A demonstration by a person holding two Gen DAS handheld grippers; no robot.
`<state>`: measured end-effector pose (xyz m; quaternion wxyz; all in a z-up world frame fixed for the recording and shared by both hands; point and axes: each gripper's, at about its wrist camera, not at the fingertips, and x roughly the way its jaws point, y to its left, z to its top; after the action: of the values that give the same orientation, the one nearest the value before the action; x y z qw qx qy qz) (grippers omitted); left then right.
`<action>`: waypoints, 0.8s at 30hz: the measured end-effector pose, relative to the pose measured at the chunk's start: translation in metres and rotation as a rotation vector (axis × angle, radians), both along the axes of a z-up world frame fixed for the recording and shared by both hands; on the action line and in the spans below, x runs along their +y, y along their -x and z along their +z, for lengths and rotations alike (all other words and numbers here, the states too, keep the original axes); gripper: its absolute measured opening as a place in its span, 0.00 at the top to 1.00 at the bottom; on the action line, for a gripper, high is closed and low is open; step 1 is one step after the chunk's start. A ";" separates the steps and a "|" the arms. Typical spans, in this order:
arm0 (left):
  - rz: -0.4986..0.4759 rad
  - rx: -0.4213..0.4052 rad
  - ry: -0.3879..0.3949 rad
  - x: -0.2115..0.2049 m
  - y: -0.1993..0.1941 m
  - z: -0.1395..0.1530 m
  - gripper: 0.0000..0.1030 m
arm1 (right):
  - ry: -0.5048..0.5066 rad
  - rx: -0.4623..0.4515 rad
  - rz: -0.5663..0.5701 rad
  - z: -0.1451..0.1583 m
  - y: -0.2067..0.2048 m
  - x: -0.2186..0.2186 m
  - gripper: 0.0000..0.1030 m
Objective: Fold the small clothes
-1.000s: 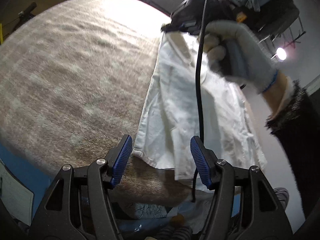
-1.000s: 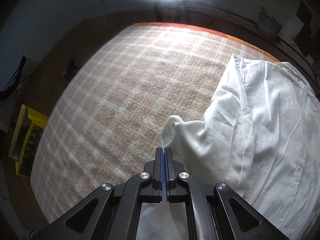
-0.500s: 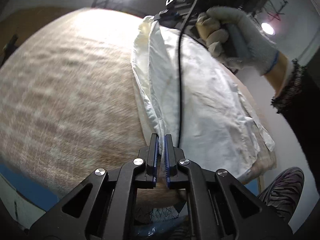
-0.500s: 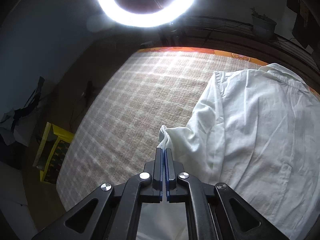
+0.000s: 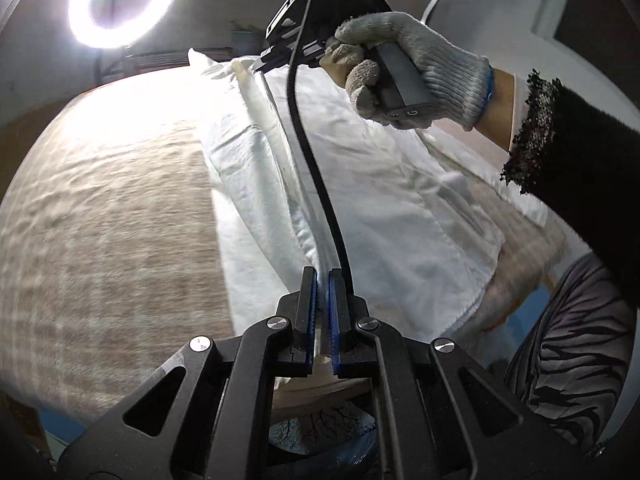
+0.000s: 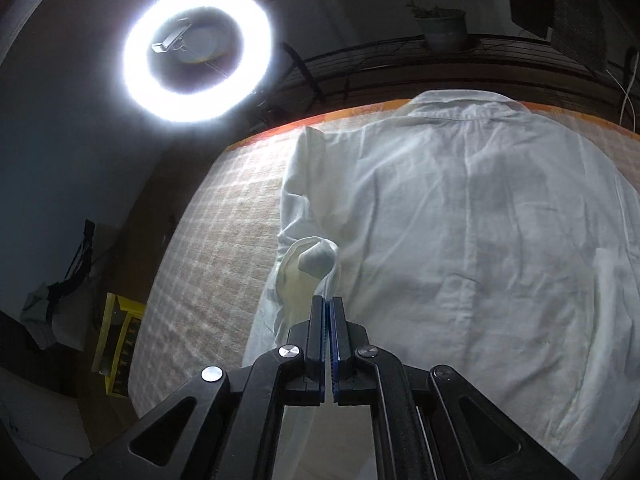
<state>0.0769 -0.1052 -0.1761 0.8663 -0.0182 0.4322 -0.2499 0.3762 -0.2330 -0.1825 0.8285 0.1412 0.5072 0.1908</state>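
Beige-brown checked woven cloth surface [image 5: 100,220] fills everything left of the left jaws; in the right wrist view the same surface [image 6: 224,216] sits left and ahead of the right jaws, with an orange edge strip at its far side.

White crumpled cotton button shirt [image 6: 480,220] lies spread flat on it, ahead and to the right of the right jaws, collar at the far end. Left wrist view shows the shirt [image 5: 380,200] from the hem side instead, running away from the jaws toward the far edge, with one long edge lifted into a taut ridge between the two grippers.

Only the left view shows the person: black fuzzy sleeve [image 5: 572,152] and grey knit-gloved hand [image 5: 416,60] above-right of the jaws, gripping the handle of the right gripper, plus a black cable [image 5: 316,176] curving down toward the jaws. Only the right view shows a potted plant [image 6: 444,28] and a yellow crate [image 6: 116,344].

White ring light [image 6: 196,54] glows up-left in both views.

Left gripper [image 5: 323,276]: jaws closed tight, a white shirt edge pinched between the blue pads. Right gripper [image 6: 328,304]: jaws fully closed on a bunched fold of the shirt's sleeve side, cloth puffing up just ahead of the tips.
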 end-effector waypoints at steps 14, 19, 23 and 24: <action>-0.088 0.032 -0.107 -0.039 0.011 -0.016 0.94 | 0.075 0.033 -0.055 -0.031 0.007 -0.039 1.00; -0.123 0.040 -0.076 -0.011 0.044 0.000 0.71 | 0.151 0.016 -0.037 -0.024 0.018 -0.057 0.81; -0.049 0.070 -0.001 0.031 0.049 0.008 0.69 | 0.123 -0.026 -0.058 -0.002 0.039 -0.078 0.73; -0.024 0.079 0.020 0.037 0.047 0.008 0.67 | 0.106 -0.033 -0.056 0.002 0.044 -0.081 0.72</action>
<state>0.0303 -0.0683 -0.1684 0.8452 -0.0316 0.4638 -0.2637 0.3318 -0.3140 -0.1803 0.8480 0.1081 0.4988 0.1427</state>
